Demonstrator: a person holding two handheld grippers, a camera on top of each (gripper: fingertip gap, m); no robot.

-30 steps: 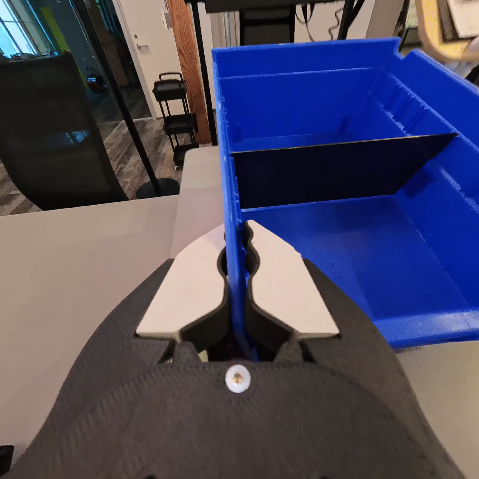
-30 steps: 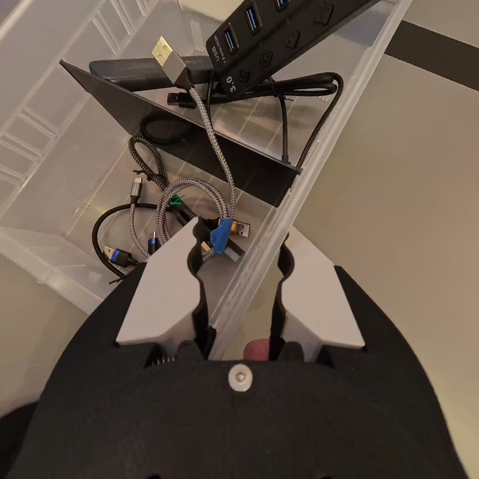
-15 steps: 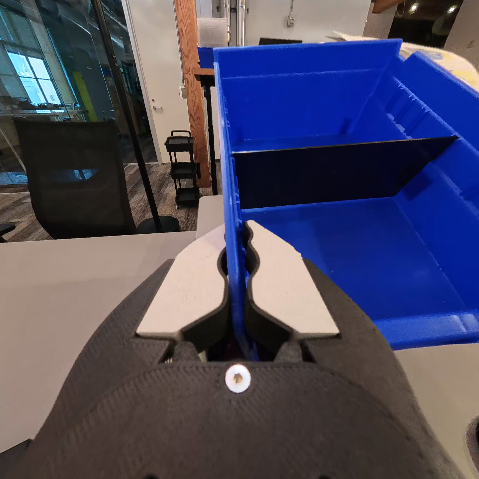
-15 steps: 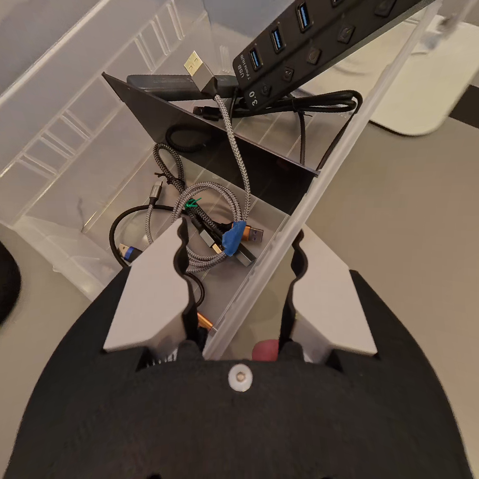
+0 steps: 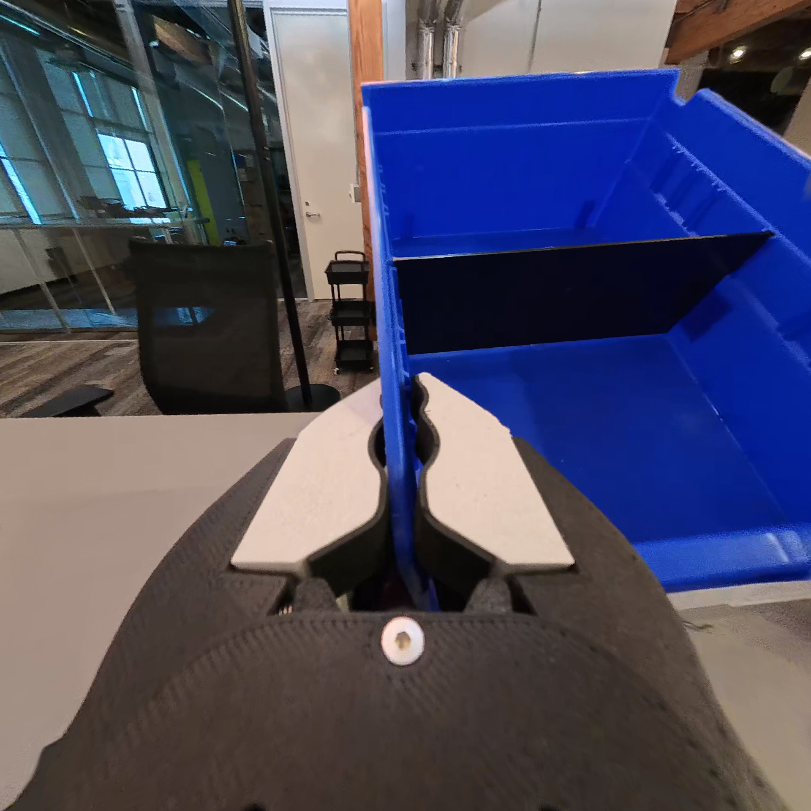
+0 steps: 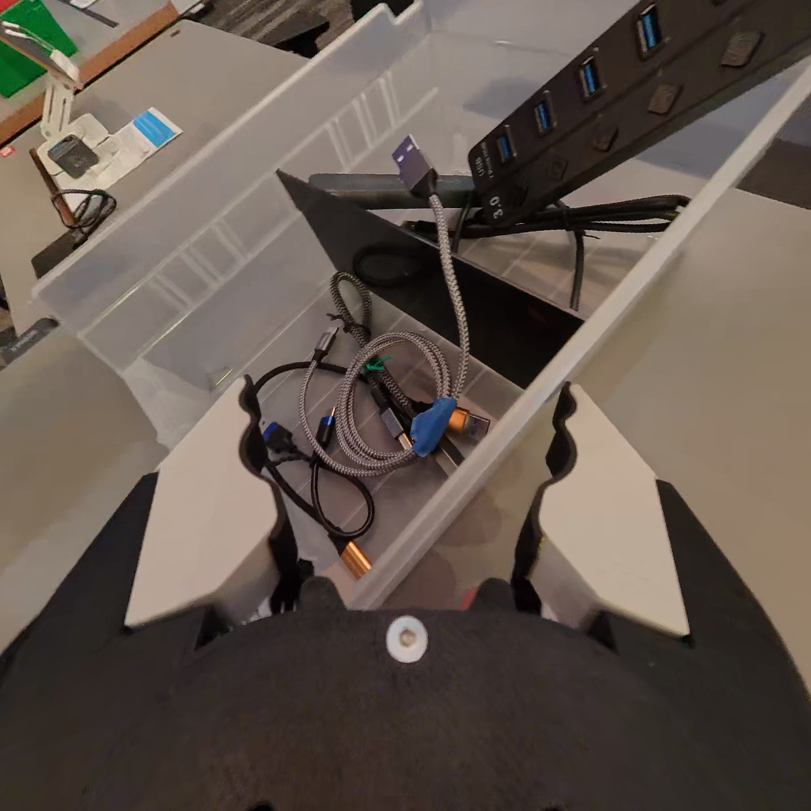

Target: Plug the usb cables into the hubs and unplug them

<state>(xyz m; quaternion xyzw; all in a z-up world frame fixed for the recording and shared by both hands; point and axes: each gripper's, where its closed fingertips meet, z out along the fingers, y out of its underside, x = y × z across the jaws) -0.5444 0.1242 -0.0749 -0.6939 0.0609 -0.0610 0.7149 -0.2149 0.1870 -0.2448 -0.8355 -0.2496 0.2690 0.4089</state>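
Blue bin (image 5: 614,439) wall clamped by left gripper (image 5: 401,395); right gripper (image 6: 406,395) gapes astride clear bin (image 6: 570,351) wall.

A smooth pale grey tabletop (image 5: 131,504) is seen. A blue plastic bin (image 5: 614,439) is set on it toward 2 o'clock in the left wrist view. In the right wrist view, a clear plastic bin (image 6: 210,245) is rested on it toward 12 o'clock.

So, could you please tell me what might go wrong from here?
1. The left tool clamps only one wall of the blue bin; it could twist or slip.
2. The right tool straddles the clear bin wall, open; closing may snag the cables.
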